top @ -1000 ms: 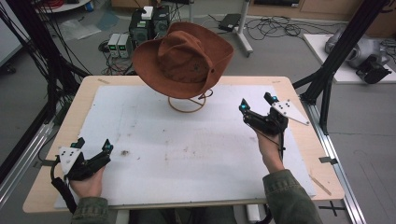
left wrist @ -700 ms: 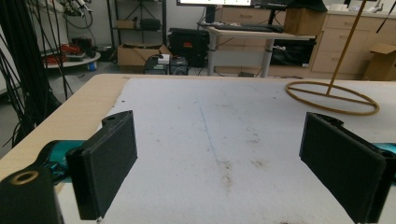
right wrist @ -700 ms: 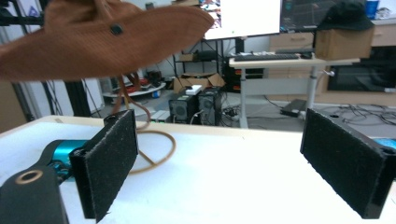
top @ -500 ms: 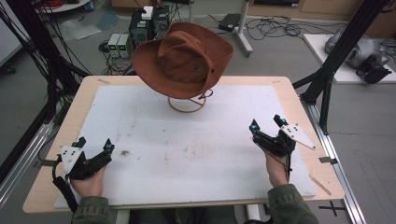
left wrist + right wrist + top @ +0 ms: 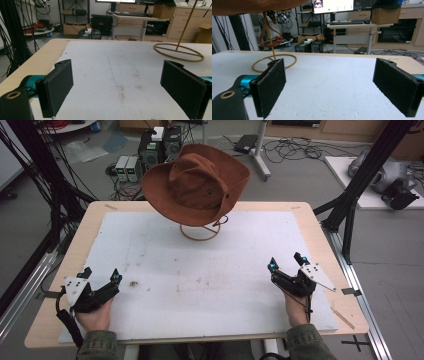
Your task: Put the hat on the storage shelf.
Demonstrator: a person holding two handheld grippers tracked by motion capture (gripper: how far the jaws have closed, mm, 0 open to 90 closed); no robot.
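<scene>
Both tools, the left tool at lower left and the right tool at lower right, rest released on the surface, well apart from the hat at top centre.

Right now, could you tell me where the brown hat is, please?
In the high view, the brown hat sits tilted on a wire hat stand at the middle of the table's far edge, well beyond both open grippers.

In the high view the brown hat hides the upper stem of its wire stand. The right gripper view cuts the hat off at the top edge, leaving a strip of brim. In the left gripper view the stand's stem runs out of frame.
</scene>
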